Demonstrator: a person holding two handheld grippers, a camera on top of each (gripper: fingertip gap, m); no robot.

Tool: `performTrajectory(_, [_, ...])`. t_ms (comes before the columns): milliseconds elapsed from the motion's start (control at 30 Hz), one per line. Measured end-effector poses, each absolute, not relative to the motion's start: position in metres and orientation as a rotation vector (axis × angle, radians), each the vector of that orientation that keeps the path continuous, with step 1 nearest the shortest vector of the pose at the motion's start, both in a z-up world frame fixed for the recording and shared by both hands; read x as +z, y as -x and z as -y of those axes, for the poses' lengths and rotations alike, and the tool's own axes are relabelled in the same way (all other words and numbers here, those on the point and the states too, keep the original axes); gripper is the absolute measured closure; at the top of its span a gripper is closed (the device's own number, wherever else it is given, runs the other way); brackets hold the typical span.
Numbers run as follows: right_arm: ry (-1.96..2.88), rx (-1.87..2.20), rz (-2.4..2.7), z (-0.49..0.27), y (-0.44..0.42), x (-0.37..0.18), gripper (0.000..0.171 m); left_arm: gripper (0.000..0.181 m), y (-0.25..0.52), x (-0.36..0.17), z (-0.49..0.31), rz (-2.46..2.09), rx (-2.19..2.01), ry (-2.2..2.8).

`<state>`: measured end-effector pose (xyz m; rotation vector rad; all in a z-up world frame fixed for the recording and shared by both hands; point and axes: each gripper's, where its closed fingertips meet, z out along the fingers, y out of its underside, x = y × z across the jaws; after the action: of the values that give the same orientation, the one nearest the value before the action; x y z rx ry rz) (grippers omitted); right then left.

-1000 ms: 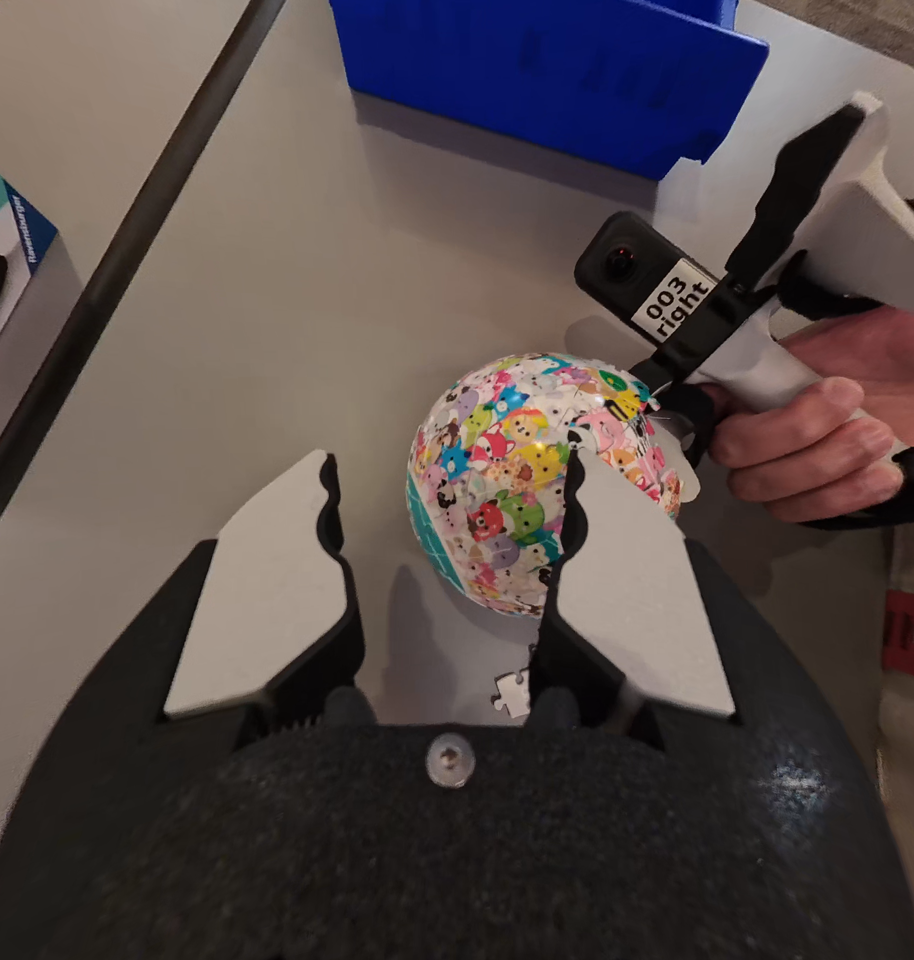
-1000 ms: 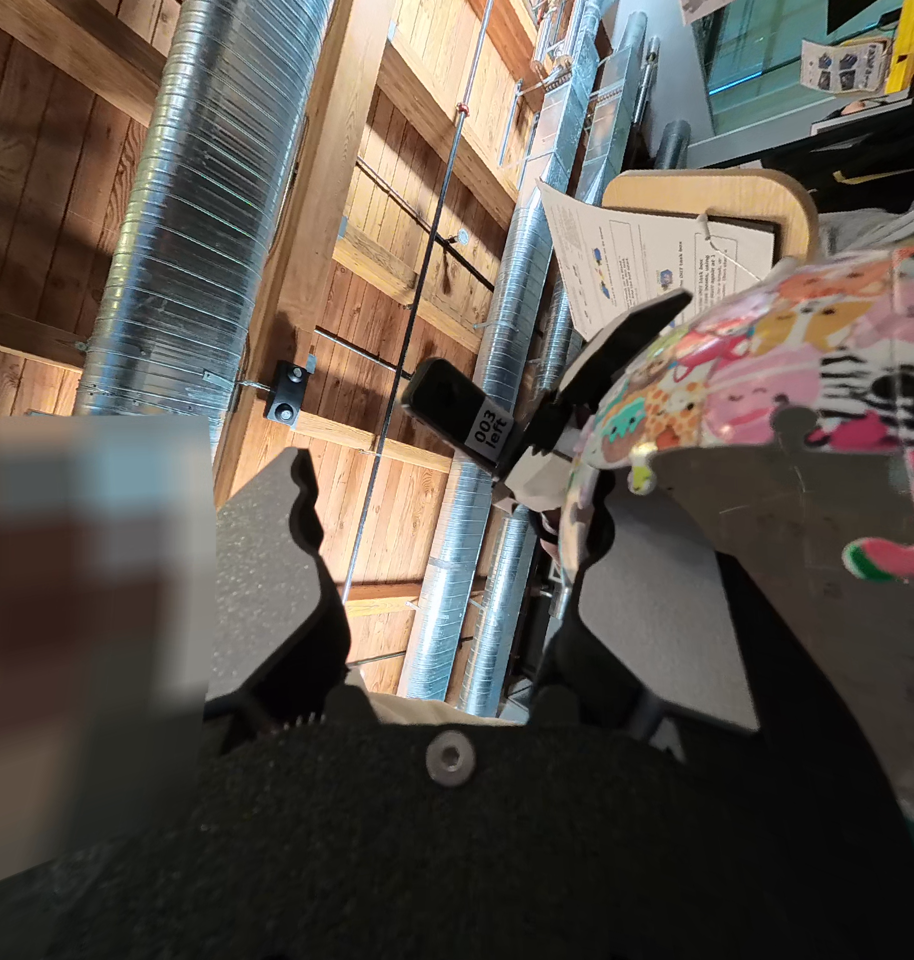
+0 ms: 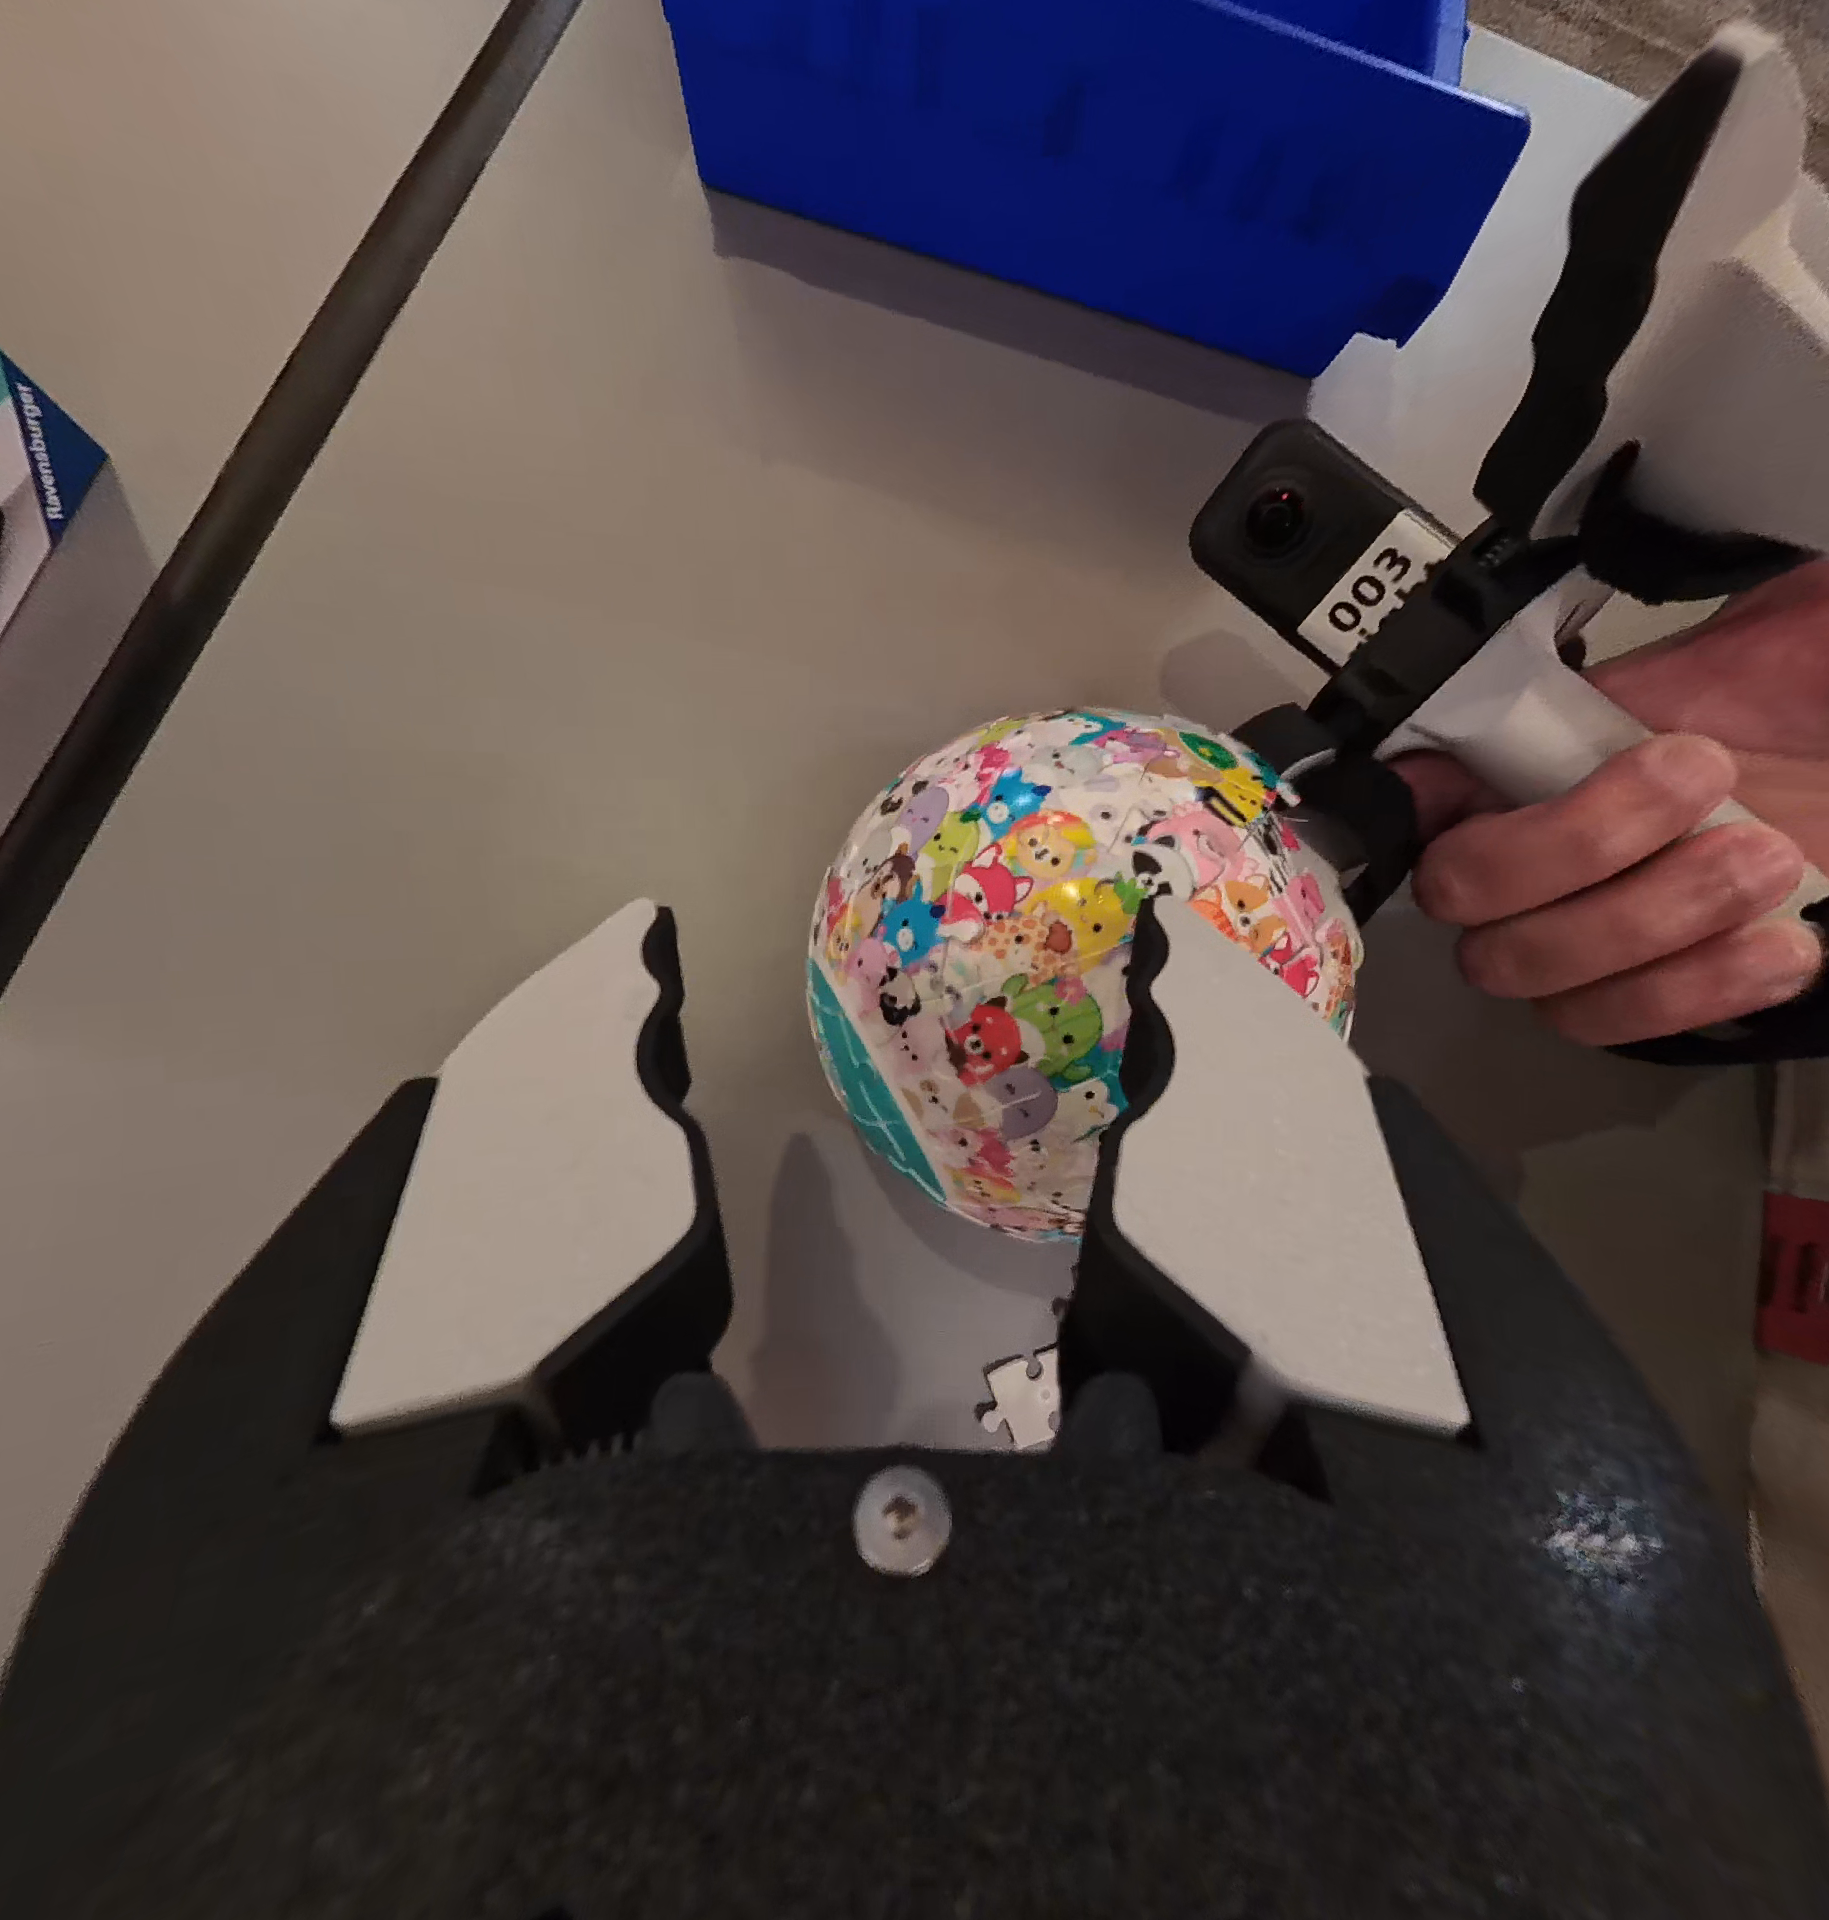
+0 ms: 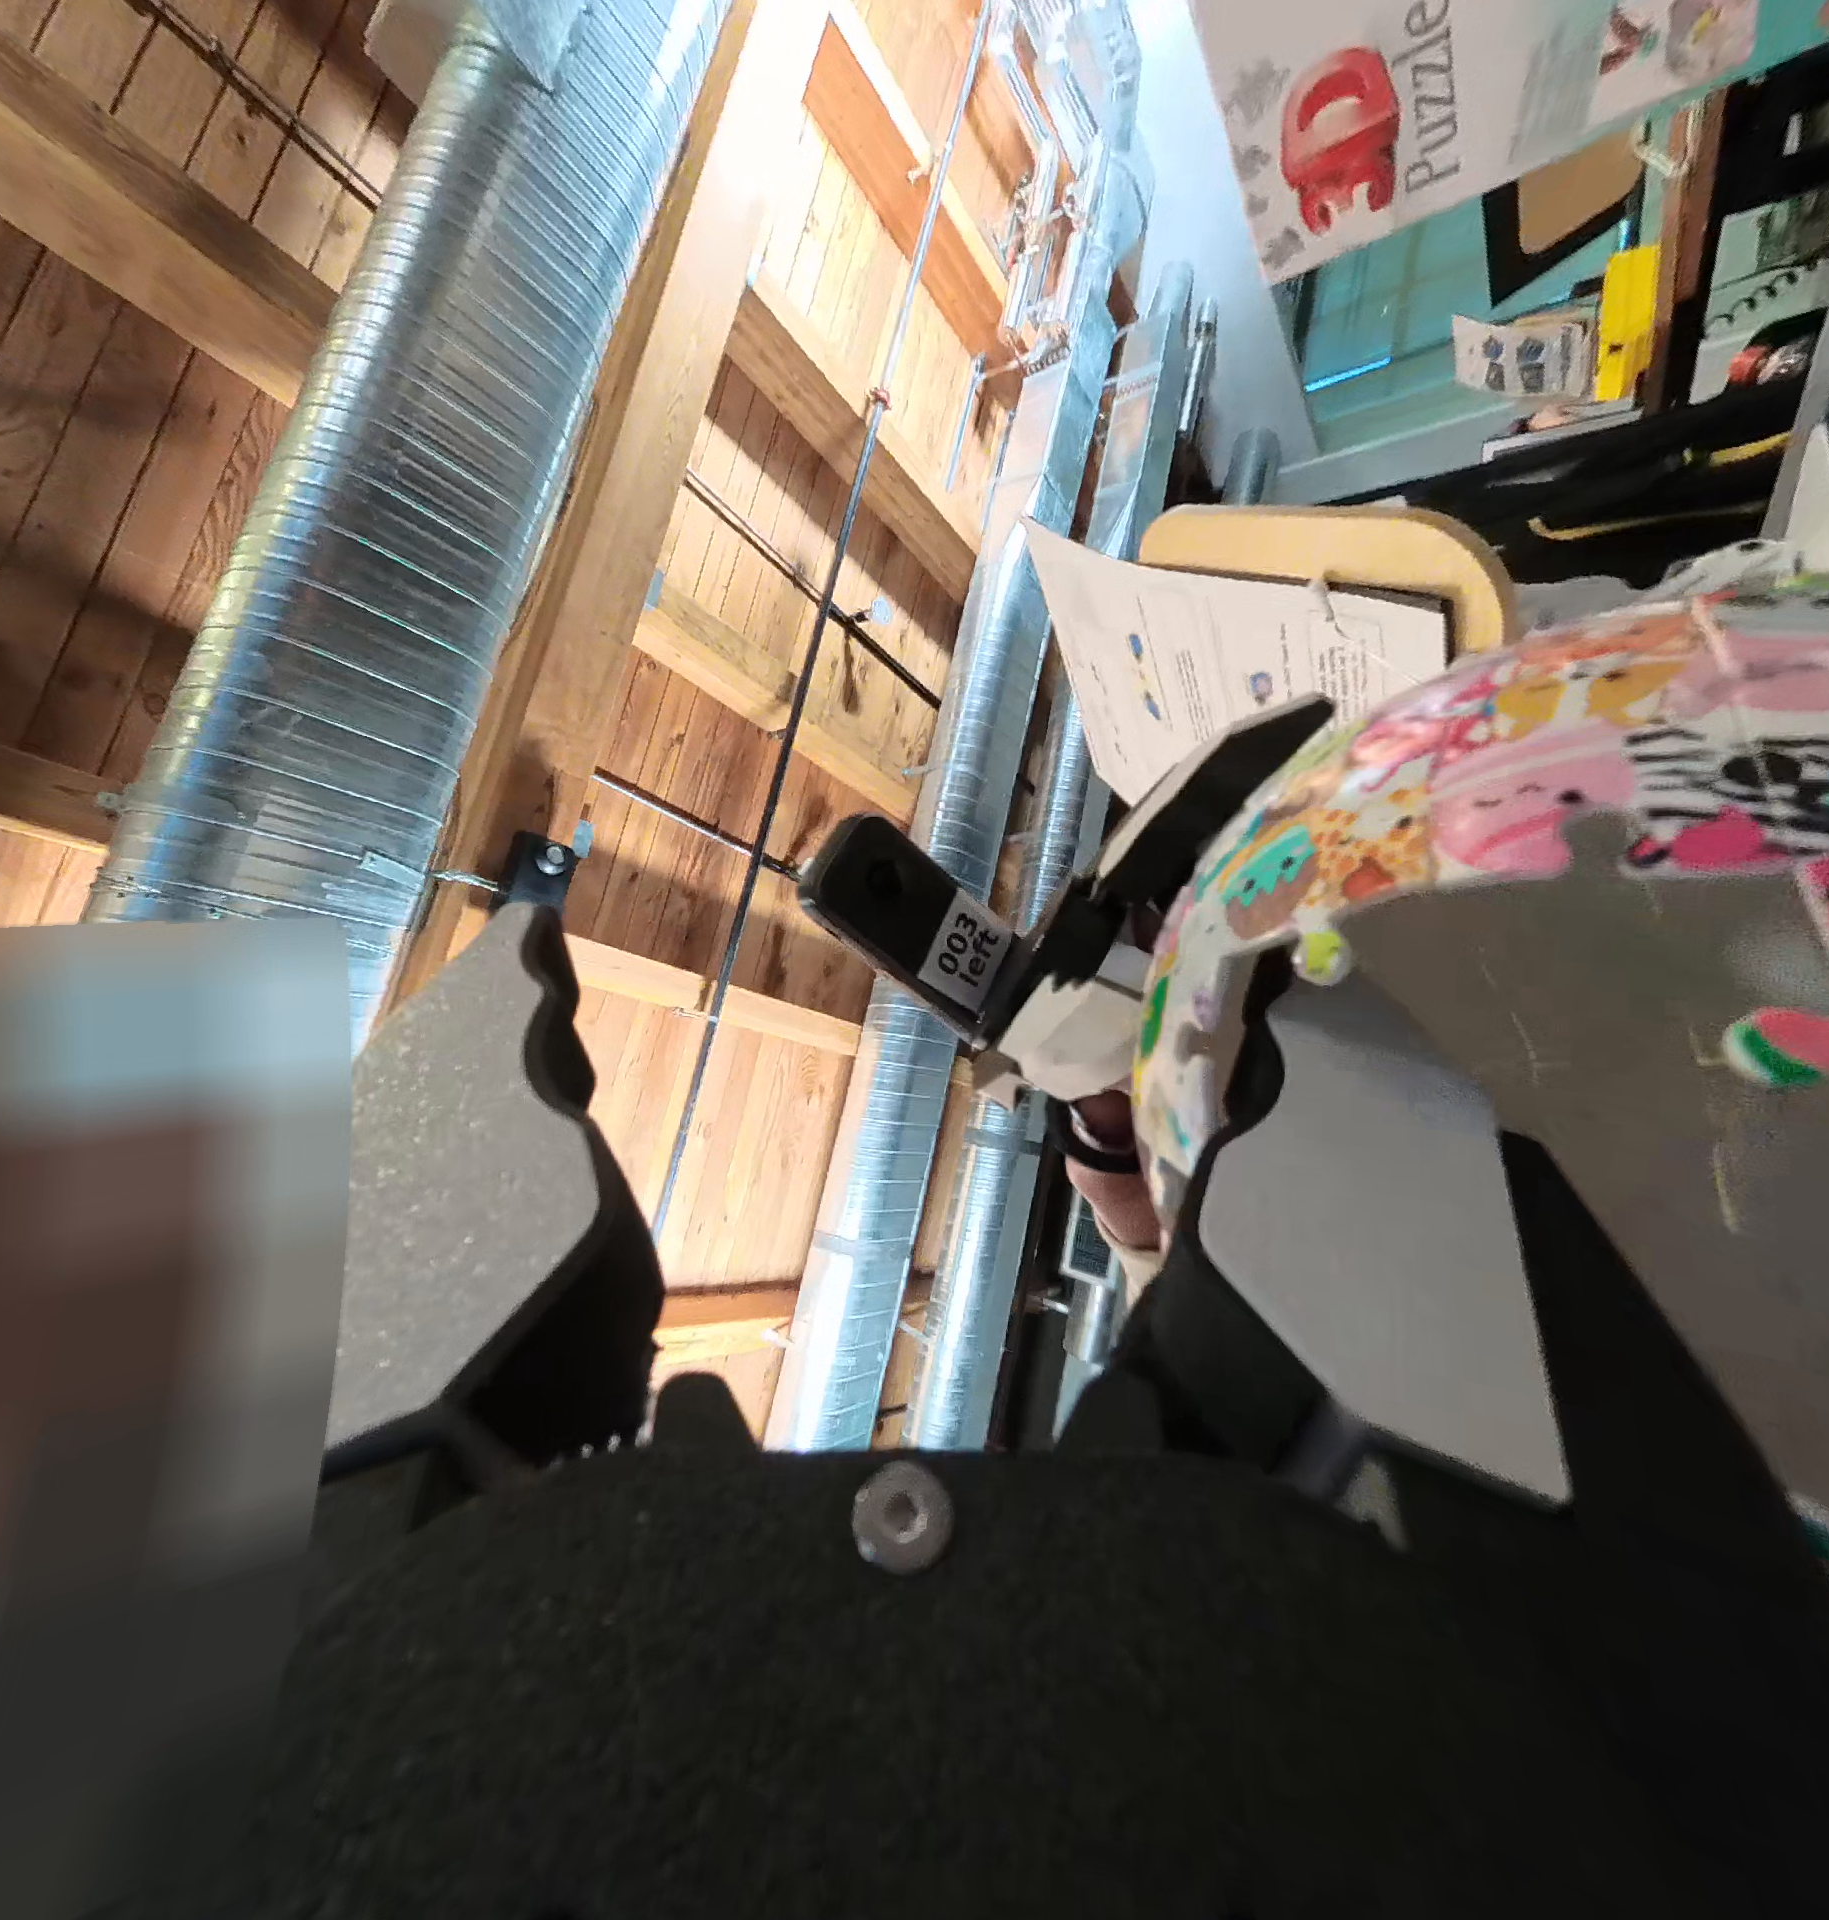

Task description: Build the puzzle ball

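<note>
Left wrist view, looking down: the puzzle ball, printed with small coloured figures and a teal patch, sits above the pale table, toward its right side, with its contact with the surface not visible. The left gripper stands wide apart; its right finger overlaps the ball's near right flank, while its left finger lies well clear over bare tabletop. A loose white puzzle piece lies on the table just beneath the ball. The blue bin occupies the far edge, a box the left edge beyond a dark seam; open surface spans between.

Right wrist view, looking upward: wooden ceiling boards and a silver duct fill the frame, unseen from the left. Here the ball shows an unfilled gap with grey interior. The right gripper is also spread wide, its right finger seemingly against the ball's rim, though blur leaves this uncertain.
</note>
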<state>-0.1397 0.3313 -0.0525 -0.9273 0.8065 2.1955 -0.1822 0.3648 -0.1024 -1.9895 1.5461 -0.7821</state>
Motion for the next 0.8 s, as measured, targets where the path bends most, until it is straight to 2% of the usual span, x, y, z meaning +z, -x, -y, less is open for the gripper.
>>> performTrajectory(167, [0.86,2.257,-0.785,-0.3285,0.1383,-0.0505,0.067,0.1,0.1827,-0.1026,-0.3657,-1.549,-0.768,1.989])
performTrajectory(400, [0.858,2.266,-0.758,-0.3271,0.1384,-0.0511,0.069,0.102,0.1822,-0.1034,-0.3637,-1.538,-0.799,1.997])
performTrajectory(567, [0.825,2.305,-0.773,-0.3266,0.1387,-0.0568,0.079,0.102,0.1811,-0.1038,-0.3618,-1.546,-0.811,1.996])
performTrajectory(667, [0.819,2.3,-0.8,-0.3285,0.1395,-0.0562,0.076,0.1,0.1817,-0.1042,-0.3633,-1.547,-0.798,1.994])
performTrajectory(800, [0.893,2.296,-0.789,-0.3294,0.1441,-0.0521,0.06,0.1,0.1817,-0.1038,-0.364,-1.553,-0.776,1.987])
